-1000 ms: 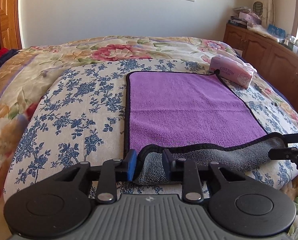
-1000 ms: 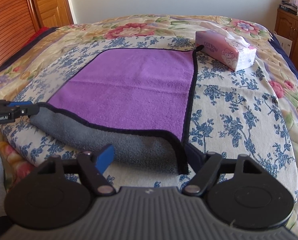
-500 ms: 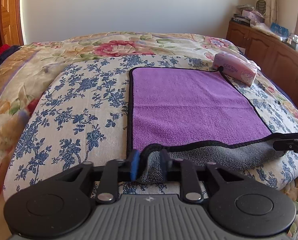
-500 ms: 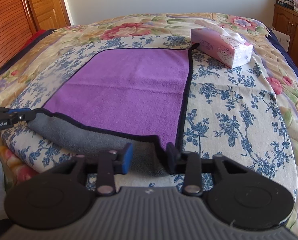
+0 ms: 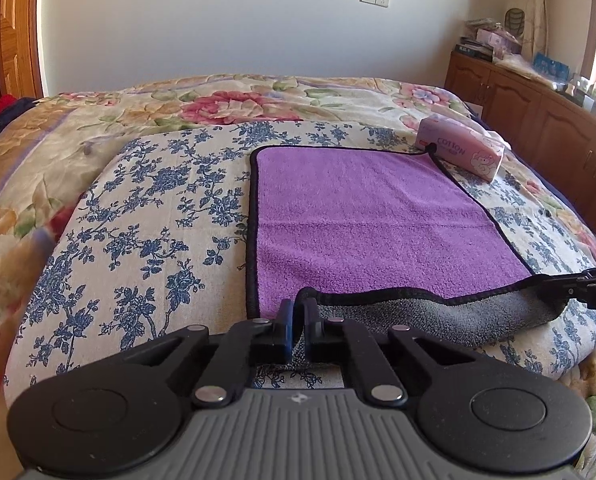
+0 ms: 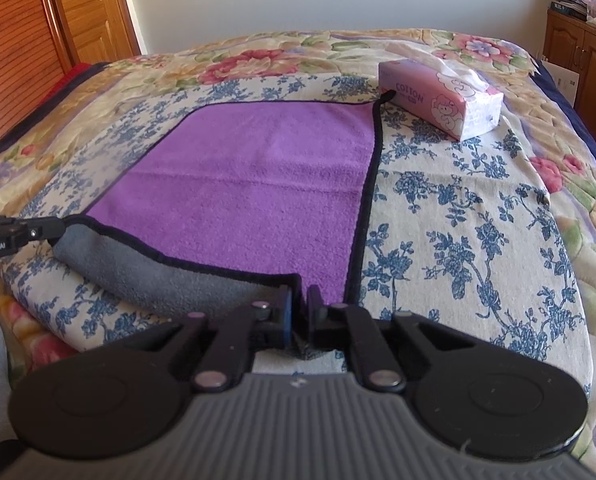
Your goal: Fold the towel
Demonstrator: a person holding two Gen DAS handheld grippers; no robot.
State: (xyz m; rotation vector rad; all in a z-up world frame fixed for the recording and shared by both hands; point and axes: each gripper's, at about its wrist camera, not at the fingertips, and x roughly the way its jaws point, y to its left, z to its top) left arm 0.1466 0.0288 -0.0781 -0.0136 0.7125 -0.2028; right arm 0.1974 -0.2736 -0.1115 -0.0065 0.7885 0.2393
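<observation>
Gripping with both tools, we have one towel (image 5: 362, 220) spread on the bed (image 5: 145, 232), purple side up with a black hem, its near edge turned up so the grey underside shows. Our left tongs (image 5: 296, 322) are closed almost fully on the towel's near left corner, the fabric pinched between the two fingers (image 5: 283, 326), one of which carries a blue pad. Our right tongs (image 6: 298, 312) are closed the same way on the near right corner, cloth caught in the narrow gap between their two fingers (image 6: 316, 314). In the left wrist view the right tongs reach in from the right edge at the far end of the raised hem; in the right wrist view the left tongs come in from the left edge, likewise at the hem. Between the two grips the lifted edge sags in a shallow grey roll, while the far part of the towel lies flat on the blue-flowered cover. One pink tissue pack (image 6: 442, 100) marked COTTON sits just beside the towel's far right corner, where a small black loop touches or nearly touches it. One wooden cabinet (image 5: 538, 120) stands along the right of the bed, and one wooden door (image 6: 85, 4) stands at the left.
</observation>
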